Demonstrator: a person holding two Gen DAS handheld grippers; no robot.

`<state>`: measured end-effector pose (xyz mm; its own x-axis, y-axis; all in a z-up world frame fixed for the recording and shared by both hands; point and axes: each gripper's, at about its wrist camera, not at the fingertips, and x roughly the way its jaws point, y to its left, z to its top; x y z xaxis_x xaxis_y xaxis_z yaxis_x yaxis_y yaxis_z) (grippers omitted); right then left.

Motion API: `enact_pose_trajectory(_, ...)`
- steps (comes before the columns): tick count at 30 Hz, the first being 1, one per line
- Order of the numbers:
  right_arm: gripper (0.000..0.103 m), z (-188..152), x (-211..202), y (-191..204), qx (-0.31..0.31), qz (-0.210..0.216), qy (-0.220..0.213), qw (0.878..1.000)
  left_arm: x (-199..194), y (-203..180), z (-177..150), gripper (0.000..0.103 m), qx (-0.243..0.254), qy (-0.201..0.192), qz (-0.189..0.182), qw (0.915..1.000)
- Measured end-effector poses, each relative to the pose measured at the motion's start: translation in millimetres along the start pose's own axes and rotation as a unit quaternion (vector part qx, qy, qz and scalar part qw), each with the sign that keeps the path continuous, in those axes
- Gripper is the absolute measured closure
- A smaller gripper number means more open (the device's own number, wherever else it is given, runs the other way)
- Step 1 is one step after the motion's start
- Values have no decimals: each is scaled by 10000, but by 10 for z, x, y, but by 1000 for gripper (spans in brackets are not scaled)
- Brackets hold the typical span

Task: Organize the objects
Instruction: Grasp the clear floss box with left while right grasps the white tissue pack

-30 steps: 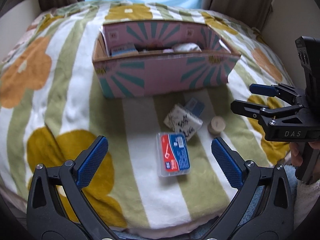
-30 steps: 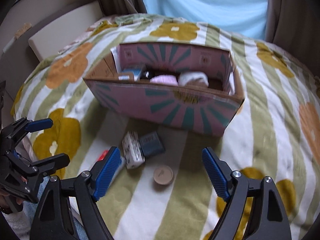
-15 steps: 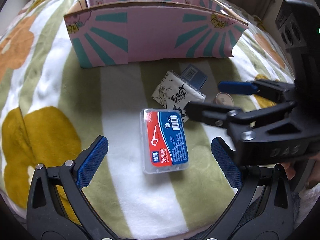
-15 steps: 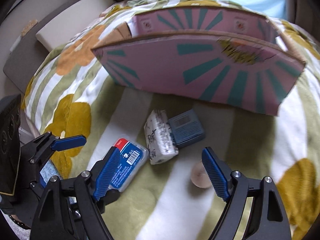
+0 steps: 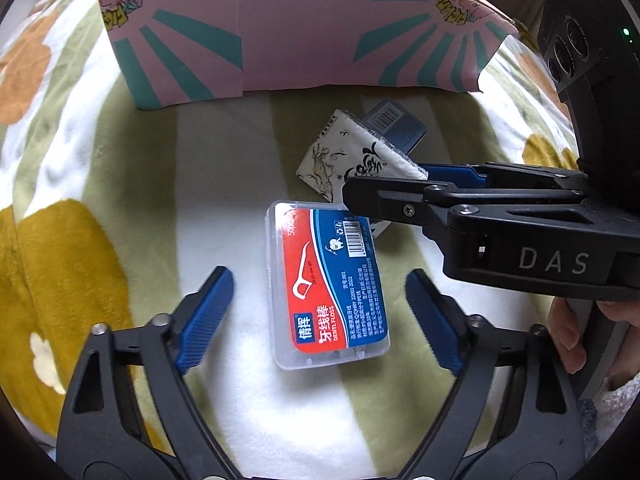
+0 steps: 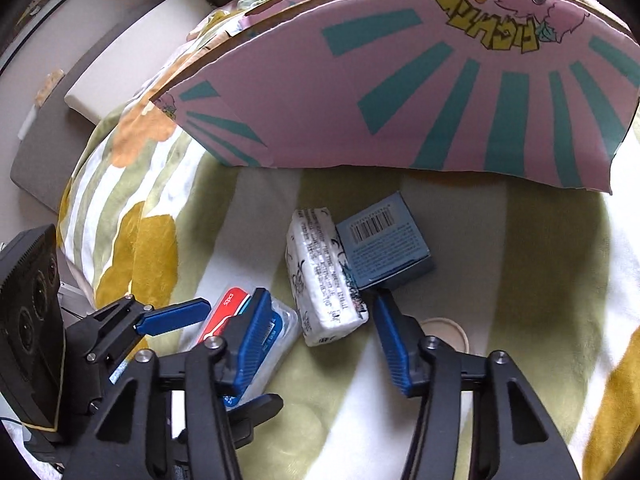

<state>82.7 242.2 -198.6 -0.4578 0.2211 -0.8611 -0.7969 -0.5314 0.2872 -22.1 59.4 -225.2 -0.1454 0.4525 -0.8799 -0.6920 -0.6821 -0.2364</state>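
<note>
A clear dental floss box (image 5: 328, 284) with a red and blue label lies on the blanket, between the open jaws of my left gripper (image 5: 320, 316), untouched. A white tissue pack (image 5: 352, 160) and a dark blue carton (image 5: 394, 126) lie beyond it. My right gripper (image 6: 320, 340) is open and straddles the near end of the tissue pack (image 6: 324, 276), next to the blue carton (image 6: 384, 244). A small round wooden lid (image 6: 448, 334) lies behind its right finger. The floss box (image 6: 276, 328) shows at left. The pink box (image 5: 296, 36) stands behind.
A striped floral blanket (image 5: 80, 152) covers the surface. The pink and teal cardboard box (image 6: 400, 92) walls off the far side. A pale cushion (image 6: 132, 64) and grey floor lie beyond the blanket's left edge in the right wrist view.
Both grippers have dropped lower and closer to the loose items. The left now brackets the floss box; the right has come over the tissue pack and its jaws have narrowed.
</note>
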Motion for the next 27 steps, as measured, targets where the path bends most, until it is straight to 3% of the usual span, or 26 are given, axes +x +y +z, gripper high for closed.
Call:
enact_pose_trajectory(3,67,-12,-14,-1,-22,-71,-19,10000,27,-5,4,28,32,24,31,10000)
enact_pose_trajectory(5,68,-7,-26,-17,-8,-61,-31,10000,35,-5,-1,38,52,25,81,10000)
enact_pose_trajectory(9,71,1,-18,-17,15,-82,-44,10000,38,14,-8,49,39,30,47,10000)
enact_pose_trajectory(27,83,-53,43,120,-121,-95,-95,9998,-95,8,-76,50,-58,-115,40,9999)
